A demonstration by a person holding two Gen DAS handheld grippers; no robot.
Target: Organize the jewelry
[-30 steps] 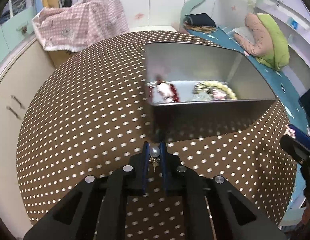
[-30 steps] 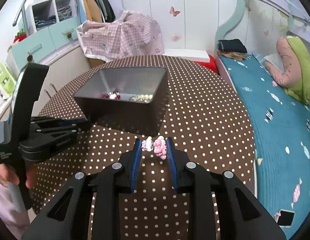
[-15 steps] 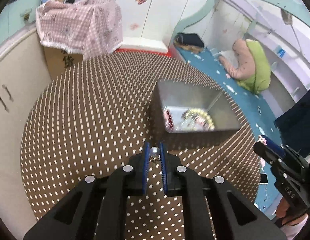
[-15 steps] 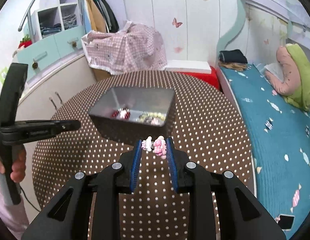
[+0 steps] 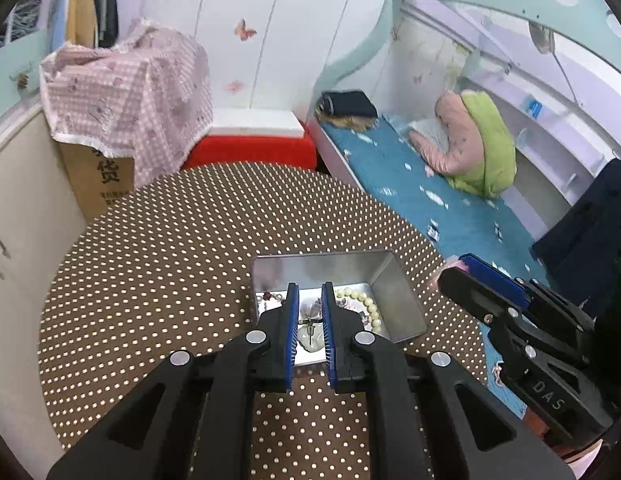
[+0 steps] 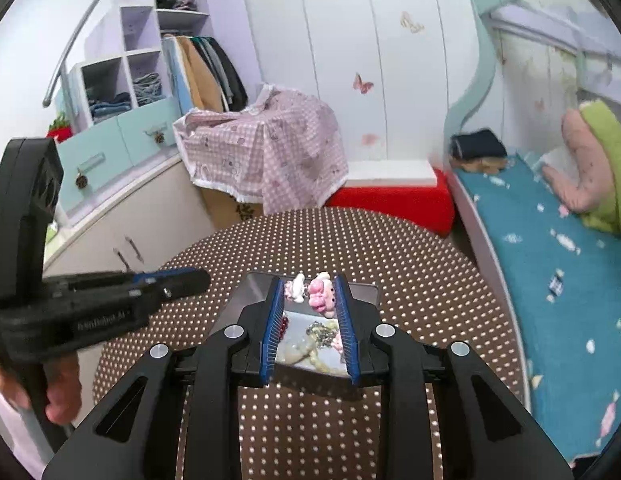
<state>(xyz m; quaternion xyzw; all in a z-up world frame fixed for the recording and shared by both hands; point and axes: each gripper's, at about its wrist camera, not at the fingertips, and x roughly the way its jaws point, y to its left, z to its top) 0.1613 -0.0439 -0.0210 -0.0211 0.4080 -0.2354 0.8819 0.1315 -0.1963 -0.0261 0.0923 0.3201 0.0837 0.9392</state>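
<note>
A silver metal tin (image 5: 394, 296) stands on the round brown polka-dot table (image 5: 170, 264); it also shows in the right wrist view (image 6: 250, 294). It holds a cream bead bracelet (image 5: 364, 300) and red beads (image 5: 268, 297). My left gripper (image 5: 309, 304) hovers over the tin, slightly open, with a small earring (image 5: 310, 322) falling free between its fingers. My right gripper (image 6: 310, 294) hovers over the tin too, shut on a pink and white charm piece (image 6: 319, 294).
A bed with a teal cover (image 5: 430, 196) runs along the right. A red stool (image 5: 250, 150) and a box under pink checked cloth (image 5: 126, 92) stand behind the table. Cabinets (image 6: 122, 216) line the left.
Both grippers rose and moved over the tin. My left gripper opened a little and the pearl earring left its fingertips. The right still holds the charm piece.
</note>
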